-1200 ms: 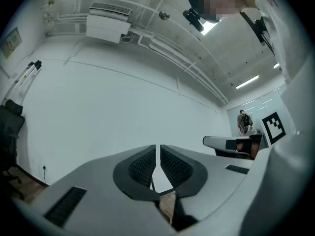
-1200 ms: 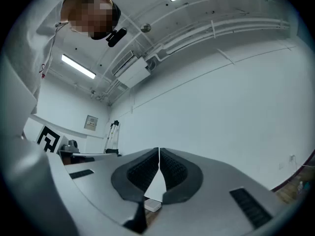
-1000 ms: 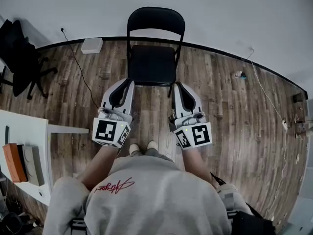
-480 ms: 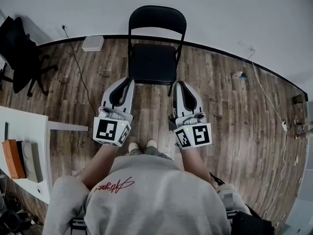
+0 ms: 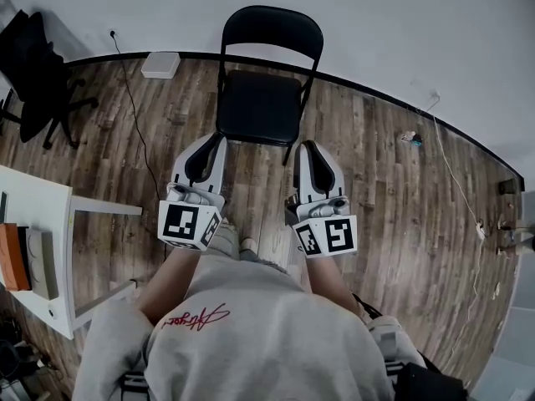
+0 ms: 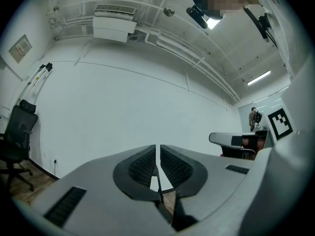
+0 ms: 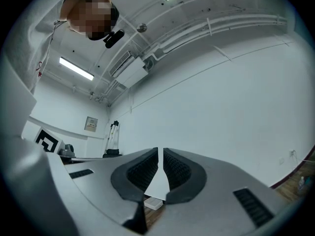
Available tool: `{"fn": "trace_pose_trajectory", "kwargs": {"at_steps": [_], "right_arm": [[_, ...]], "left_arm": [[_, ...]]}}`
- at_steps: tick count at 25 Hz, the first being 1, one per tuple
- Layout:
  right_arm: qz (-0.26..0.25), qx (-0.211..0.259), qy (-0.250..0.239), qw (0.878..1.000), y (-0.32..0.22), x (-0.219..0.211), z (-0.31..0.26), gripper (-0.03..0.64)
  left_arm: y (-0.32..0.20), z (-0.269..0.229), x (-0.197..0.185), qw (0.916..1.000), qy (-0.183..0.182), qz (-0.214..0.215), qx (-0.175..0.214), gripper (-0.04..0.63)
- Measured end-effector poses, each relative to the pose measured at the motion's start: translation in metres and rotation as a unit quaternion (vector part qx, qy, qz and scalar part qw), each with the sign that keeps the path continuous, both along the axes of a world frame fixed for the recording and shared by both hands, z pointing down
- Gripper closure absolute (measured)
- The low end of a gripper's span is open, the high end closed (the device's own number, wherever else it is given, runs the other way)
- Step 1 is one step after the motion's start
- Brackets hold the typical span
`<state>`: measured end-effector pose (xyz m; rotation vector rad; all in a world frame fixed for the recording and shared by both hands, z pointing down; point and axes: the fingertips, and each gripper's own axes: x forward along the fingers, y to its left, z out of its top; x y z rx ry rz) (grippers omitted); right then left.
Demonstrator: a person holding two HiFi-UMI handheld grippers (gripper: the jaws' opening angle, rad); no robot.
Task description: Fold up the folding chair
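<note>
Wood floor bears the unfolded folding chair; left claw and right claw both closed, empty.

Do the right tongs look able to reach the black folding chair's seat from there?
Probably yes. The right tongs point at the folding chair straight ahead, with only wooden floor between. They are shut, though, so they must open first.
</note>
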<state>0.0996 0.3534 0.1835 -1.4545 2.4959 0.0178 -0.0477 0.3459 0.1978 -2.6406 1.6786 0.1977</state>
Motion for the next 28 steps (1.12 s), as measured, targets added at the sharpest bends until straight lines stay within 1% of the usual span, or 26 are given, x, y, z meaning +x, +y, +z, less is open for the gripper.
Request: {"fn": "trace_pose_trajectory", "kwargs": {"at_steps": [3, 8, 12, 17, 19, 21, 23, 25, 26, 28], "right_arm": [[-0.002, -0.004, 0.007, 1.000, -0.009, -0.002, 0.008, 0.593], [0.005, -0.003, 0.014, 1.000, -0.054, -0.011, 0.013, 0.592], [0.015, -0.004, 0.016, 1.000, -0.110, -0.021, 0.017, 0.592], [0.015, -0.017, 0.014, 1.000, -0.184, -0.047, 0.022, 0.592], [0.020, -0.025, 0.001, 0.999, -0.209, -0.051, 0.027, 0.592], [0.032, -0.040, -0.015, 0.999, -0.229, -0.052, 0.040, 0.592], [0.045, -0.060, -0.005, 0.997, -0.245, -0.055, 0.061, 0.592], [0.047, -0.088, 0.010, 0.995, -0.257, -0.059, 0.086, 0.592], [0.047, -0.105, 0.008, 0.993, -0.261, -0.058, 0.100, 0.592], [0.050, -0.142, -0.020, 0.988, -0.264, -0.052, 0.129, 0.592]], "left_arm": [[-0.009, 0.006, 0.001, 0.9999, -0.012, 0.003, 0.000, 0.554], [-0.057, 0.006, -0.001, 0.9997, -0.020, 0.013, 0.008, 0.554], [-0.118, 0.009, -0.009, 0.9995, -0.011, 0.026, 0.011, 0.554], [-0.196, 0.004, -0.025, 0.9990, -0.015, 0.040, 0.011, 0.554], [-0.223, 0.006, -0.028, 0.9988, -0.015, 0.046, 0.005, 0.554], [-0.247, 0.015, -0.030, 0.9984, -0.017, 0.054, 0.001, 0.554], [-0.269, 0.030, -0.031, 0.9980, -0.023, 0.059, -0.005, 0.554], [-0.291, 0.049, -0.032, 0.9980, -0.027, 0.054, -0.017, 0.552], [-0.301, 0.058, -0.031, 0.9981, -0.029, 0.049, -0.023, 0.552], [-0.318, 0.077, -0.028, 0.9983, -0.031, 0.034, -0.035, 0.552]]}}
